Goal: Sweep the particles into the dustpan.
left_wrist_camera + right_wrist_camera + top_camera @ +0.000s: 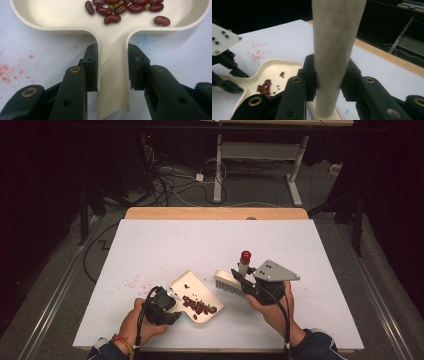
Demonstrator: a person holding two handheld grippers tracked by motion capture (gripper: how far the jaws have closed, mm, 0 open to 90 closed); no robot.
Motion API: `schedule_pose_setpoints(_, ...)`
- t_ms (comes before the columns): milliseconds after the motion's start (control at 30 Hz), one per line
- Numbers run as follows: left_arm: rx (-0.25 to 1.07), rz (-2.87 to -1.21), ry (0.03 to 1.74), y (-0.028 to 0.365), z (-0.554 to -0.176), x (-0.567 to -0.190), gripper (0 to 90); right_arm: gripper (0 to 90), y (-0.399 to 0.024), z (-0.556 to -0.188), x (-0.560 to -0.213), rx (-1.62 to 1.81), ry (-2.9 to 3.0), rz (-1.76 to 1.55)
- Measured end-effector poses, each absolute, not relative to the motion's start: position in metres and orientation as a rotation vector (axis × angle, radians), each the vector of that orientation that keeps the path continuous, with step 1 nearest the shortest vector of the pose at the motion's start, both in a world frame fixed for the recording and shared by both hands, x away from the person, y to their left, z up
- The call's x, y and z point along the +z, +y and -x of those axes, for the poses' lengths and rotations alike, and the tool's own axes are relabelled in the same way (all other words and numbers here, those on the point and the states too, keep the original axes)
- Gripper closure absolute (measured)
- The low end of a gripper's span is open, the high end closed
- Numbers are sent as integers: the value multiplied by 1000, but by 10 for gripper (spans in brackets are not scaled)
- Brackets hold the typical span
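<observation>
Here dustpan (112,65) and brush (334,50) look unlabelled

This place looks like a lab or a test room for recording, not a home. The bench (150,245) is covered with a plain white sheet, and a strip of bare wood (215,213) shows along its far edge. Around it the room is dark, with black walls or curtains on both sides. On the grey floor behind the bench lie many loose cables (170,182) and a small white box (199,177). Farther back stands another table with a white metal frame (260,155). Metal rails (55,295) run along the floor beside the bench.
</observation>
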State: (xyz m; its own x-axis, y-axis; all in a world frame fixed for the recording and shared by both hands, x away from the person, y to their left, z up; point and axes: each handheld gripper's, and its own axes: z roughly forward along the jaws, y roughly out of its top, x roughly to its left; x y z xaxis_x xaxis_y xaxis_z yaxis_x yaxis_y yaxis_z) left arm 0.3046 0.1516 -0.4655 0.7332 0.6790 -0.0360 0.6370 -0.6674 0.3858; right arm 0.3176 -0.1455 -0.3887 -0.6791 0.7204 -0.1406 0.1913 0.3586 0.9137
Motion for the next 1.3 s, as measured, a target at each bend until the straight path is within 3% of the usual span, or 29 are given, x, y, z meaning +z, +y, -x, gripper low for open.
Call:
schedule_pose_setpoints(467,157,-2524,1093,167,-316,-467,638,700,-98,-364,-403,1247,2072,-776)
schedule_pose_setpoints(867,170,-2509,1124,168,-322,-467,638,700,-82,-328,-393,1354,2171,-679)
schedule_pose_setpoints(1300,189,-2471,1162,167,-323,-468,637,700,-93,-345,-391,1374,2071,-676)
